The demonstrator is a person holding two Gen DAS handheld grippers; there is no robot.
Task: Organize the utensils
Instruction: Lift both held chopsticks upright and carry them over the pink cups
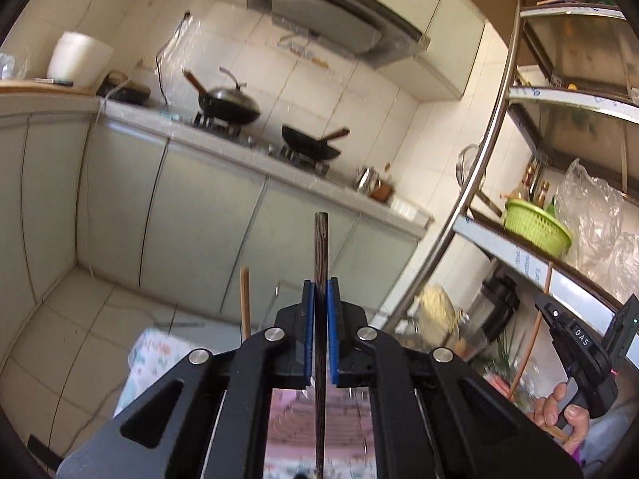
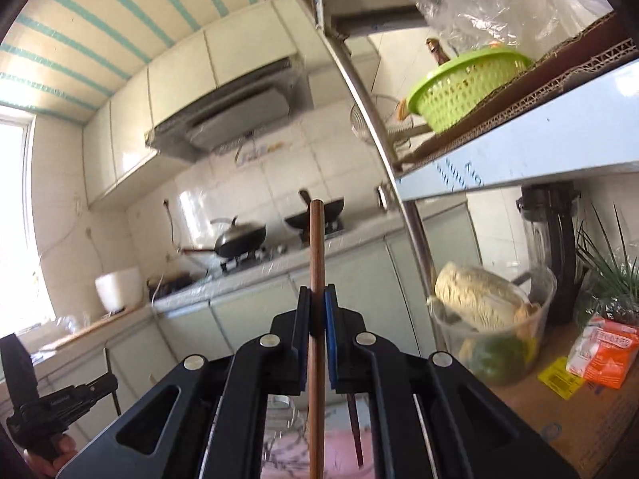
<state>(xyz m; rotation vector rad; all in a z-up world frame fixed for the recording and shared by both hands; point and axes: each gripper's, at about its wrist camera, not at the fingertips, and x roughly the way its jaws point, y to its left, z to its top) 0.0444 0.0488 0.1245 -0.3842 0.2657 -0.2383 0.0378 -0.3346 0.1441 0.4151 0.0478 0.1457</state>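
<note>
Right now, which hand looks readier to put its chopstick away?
Hard to separate: left gripper clamps a dark chopstick, right gripper a reddish-brown chopstick, both raised upright. No holder shows.

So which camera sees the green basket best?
The right wrist view: the green basket sits close and large on the shelf, its holes clear. The left wrist view also shows the green basket, but smaller and farther off at the right side.

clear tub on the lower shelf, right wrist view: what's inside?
The clear plastic tub holds a pale noodle-like bundle on top and something green below. Its bottom is hidden by those contents.
</note>
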